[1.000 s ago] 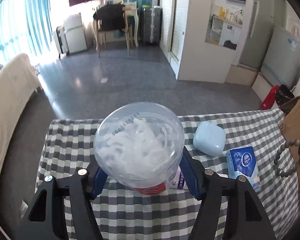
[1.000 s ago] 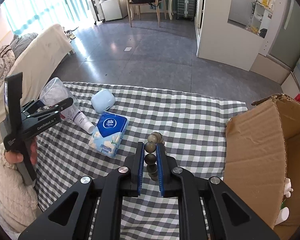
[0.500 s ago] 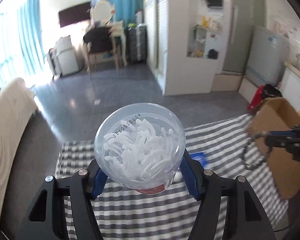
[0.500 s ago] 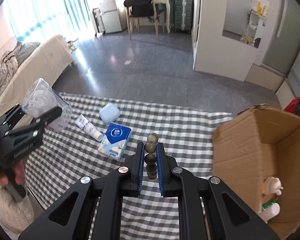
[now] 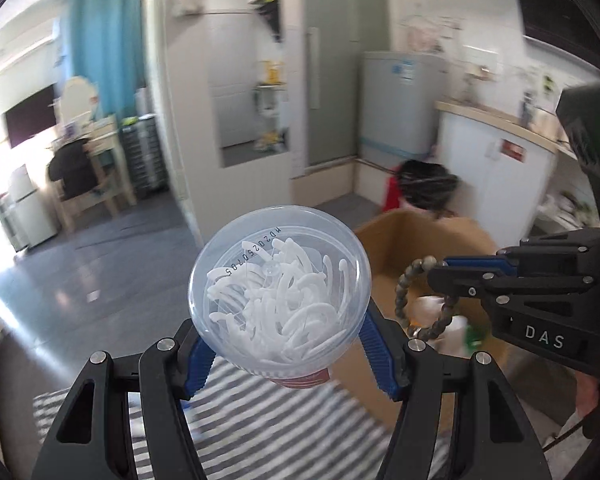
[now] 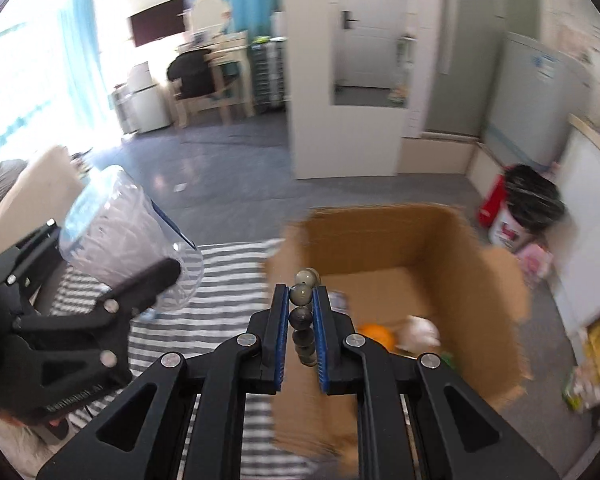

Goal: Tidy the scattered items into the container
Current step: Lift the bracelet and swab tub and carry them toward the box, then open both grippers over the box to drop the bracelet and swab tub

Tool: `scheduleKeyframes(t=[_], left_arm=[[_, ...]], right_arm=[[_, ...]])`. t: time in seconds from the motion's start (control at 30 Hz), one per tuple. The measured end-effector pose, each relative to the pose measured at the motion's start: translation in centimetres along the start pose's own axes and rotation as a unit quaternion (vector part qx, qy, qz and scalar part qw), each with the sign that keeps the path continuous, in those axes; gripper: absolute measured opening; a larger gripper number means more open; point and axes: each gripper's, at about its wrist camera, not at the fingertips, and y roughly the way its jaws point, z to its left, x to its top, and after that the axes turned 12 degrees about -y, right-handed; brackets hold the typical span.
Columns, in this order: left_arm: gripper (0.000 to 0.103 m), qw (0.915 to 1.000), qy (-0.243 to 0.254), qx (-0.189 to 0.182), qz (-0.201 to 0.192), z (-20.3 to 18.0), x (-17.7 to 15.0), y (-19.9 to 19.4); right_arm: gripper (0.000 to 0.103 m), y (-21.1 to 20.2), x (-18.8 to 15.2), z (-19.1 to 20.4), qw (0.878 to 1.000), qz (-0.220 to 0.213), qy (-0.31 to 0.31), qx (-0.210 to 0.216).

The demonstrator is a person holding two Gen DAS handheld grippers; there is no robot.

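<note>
My left gripper [image 5: 280, 344] is shut on a clear plastic jar [image 5: 280, 292] full of white floss picks, held in the air above the checked tablecloth [image 5: 260, 432]. The jar also shows in the right wrist view [image 6: 128, 240]. My right gripper [image 6: 302, 312] is shut on a dark bead bracelet [image 6: 303, 316], which hangs as a loop in the left wrist view [image 5: 416, 300]. It hangs over the near left corner of the open cardboard box [image 6: 412, 240], to the right of the jar. The box [image 5: 412, 240] holds an orange item [image 6: 376, 334] and white items.
The box stands at the right end of the table [image 6: 228, 264]. Past it on the floor are a black bin with a red bag [image 6: 528, 204], a fridge [image 6: 540, 96] and white cabinets. A chair and desk [image 6: 208, 80] stand far back.
Both grippers have swung right toward the box with their loads. The bracelet now hangs over the box's near corner. The earbud case, tissue pack and tube have dropped out of view.
</note>
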Motion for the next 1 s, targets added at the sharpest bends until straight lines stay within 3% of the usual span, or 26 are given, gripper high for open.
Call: scheduleKeyframes(t=[0.1,0.27,0.4,0.5,0.57,0.6,0.7,0.83,1.0], left_arm=[[0.066,0.9994,0.018,-0.022,0.018,-4.0,0.1,2.7],[0.066,0.997,0.033,-0.036,0.06,-8.1,-0.2,7.7],[0.066,0.9948,0.047,-0.017,0.088,-9.6,-1.6,10.7],[0.073,0.993,0.046,-0.015,0.108,-9.4,-2.5,11.8],[0.092,0.993,0.045,-0.008,0.109,-9.2,-2.8,11.9],[0.094,0.9933,0.047,-0.004,0.106,-9.2,-2.9,11.8],[0.102,0.995,0.046,0.004,0.089,-8.5,-2.8,10.9],[0.103,0.9965,0.031,0.018,0.075,-6.8,-2.4,9.5],[0.103,0.998,-0.008,0.042,0.046,-1.4,-1.6,5.8]], right_arm=[[0.012,0.0,-1.7,-3.4,0.999,0.02,0.027,-0.025],[0.012,2.9,-3.8,-7.0,0.996,0.063,0.058,-0.025],[0.012,5.8,-5.2,-8.5,0.993,0.093,0.076,-0.013],[0.014,6.9,-5.6,-9.1,0.991,0.1,0.083,-0.016],[0.037,7.0,-5.7,-9.3,0.991,0.099,0.087,-0.021],[0.051,6.9,-5.5,-9.4,0.991,0.094,0.087,-0.025],[0.053,6.6,-5.1,-9.4,0.992,0.086,0.085,-0.029],[0.053,5.7,-4.5,-8.5,0.994,0.074,0.077,-0.031],[0.053,4.3,-3.0,-5.3,0.998,0.048,0.046,-0.014]])
